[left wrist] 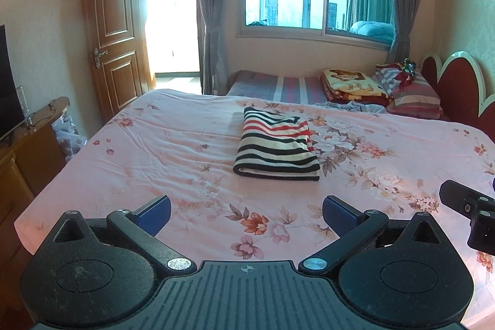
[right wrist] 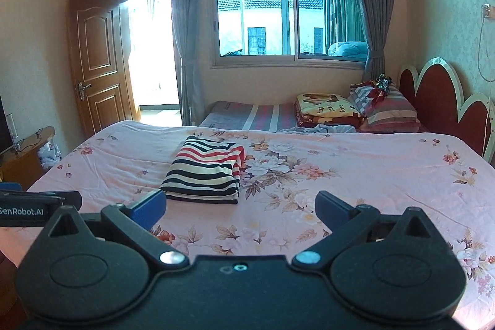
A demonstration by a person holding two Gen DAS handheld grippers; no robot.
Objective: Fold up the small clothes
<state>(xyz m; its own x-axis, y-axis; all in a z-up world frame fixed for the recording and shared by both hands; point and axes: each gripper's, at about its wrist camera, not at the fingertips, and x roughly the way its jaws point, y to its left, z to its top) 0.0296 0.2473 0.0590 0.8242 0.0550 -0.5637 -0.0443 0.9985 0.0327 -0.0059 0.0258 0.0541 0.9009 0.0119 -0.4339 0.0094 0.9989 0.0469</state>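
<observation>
Striped garment (left wrist: pixel 276 148) lies folded mid-bed, both our grippers spread and empty.
We judge the fold seemingly finished; left gripper (left wrist: pixel 246 213) and right gripper (right wrist: pixel 240 206) should square edges gently.

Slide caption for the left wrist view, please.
Open left claw hangs above the floral bedspread, short of the folded striped garment.

Only a black corner of the right gripper (left wrist: pixel 471 214) showing, cut off by the left wrist view's edge. Underside layers of the folded striped garment (left wrist: pixel 277 145) hidden. Writing on the yellow pillow (right wrist: pixel 326 107) too small to read.
</observation>
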